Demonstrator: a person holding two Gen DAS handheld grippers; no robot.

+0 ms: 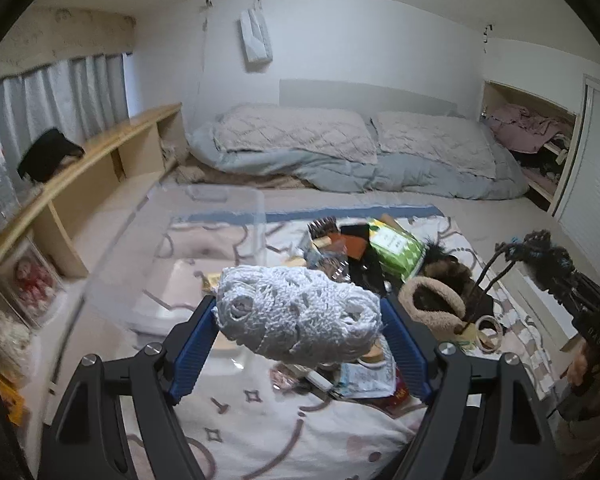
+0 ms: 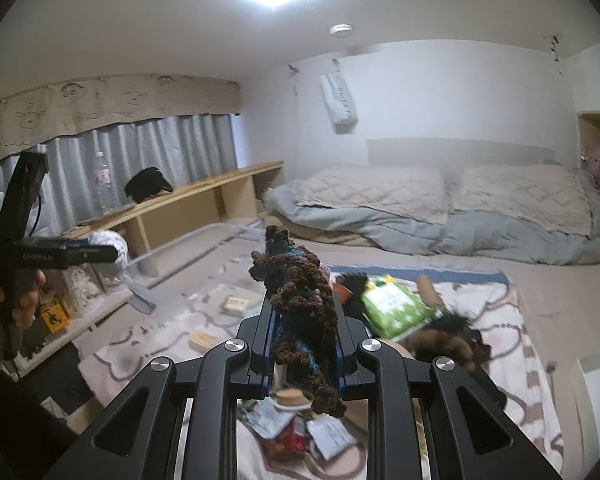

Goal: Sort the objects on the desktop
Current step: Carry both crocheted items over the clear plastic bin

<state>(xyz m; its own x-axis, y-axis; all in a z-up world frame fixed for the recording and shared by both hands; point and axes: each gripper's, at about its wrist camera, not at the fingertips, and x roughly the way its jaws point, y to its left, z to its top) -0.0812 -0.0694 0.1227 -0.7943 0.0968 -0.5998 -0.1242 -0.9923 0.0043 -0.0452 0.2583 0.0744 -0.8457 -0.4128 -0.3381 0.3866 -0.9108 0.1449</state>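
Observation:
My left gripper (image 1: 300, 316) is shut on a white crocheted bundle (image 1: 296, 312) and holds it in the air above a patterned blanket (image 1: 260, 420). The bundle also shows in the right wrist view (image 2: 112, 246), at the left. My right gripper (image 2: 304, 320) is shut on a dark brown and teal knitted piece (image 2: 300, 304), also lifted; in the left wrist view it hangs at the right edge (image 1: 540, 252). A pile of small items lies on the blanket: a green tissue pack (image 1: 396, 248), a beige furry slipper (image 1: 432, 300), a hairbrush (image 1: 322, 228), paper packets (image 2: 324, 432).
A clear plastic bin (image 1: 204, 248) stands on the blanket to the left of the pile. A low wooden shelf (image 1: 100, 160) runs along the left wall under grey curtains. Folded bedding (image 1: 360, 156) lies at the back. A closet (image 1: 532, 144) is at the right.

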